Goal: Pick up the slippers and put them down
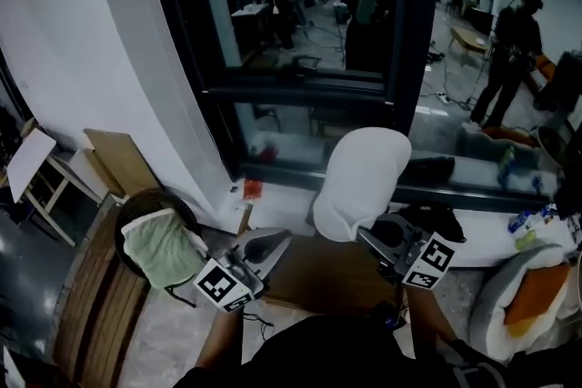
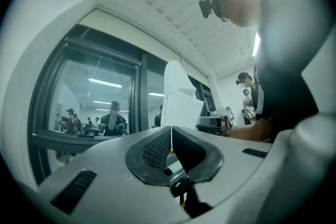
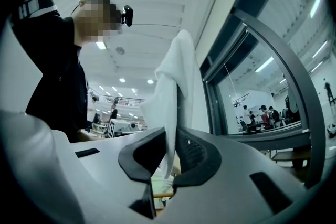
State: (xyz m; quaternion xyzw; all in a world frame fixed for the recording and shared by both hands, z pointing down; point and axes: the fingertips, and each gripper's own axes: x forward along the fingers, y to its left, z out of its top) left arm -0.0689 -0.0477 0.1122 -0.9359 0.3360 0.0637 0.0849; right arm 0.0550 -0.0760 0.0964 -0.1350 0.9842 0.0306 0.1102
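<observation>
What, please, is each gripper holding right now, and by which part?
The right gripper pinches the white fabric slipper by its thin lower edge; the left gripper is shut and empty.

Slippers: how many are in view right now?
1: a white slipper, clamped in the right gripper. The left gripper is shut, empty. A second slipper may be hidden.

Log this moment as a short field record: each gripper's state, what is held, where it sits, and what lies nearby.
left gripper: jaws together, nothing between them
right gripper: jaws closed on the white slipper
slipper position: upright in the air, in front of the dark-framed window
below the grippers: brown wooden surface
to the left in the head view: dark round container holding a green cloth
</observation>
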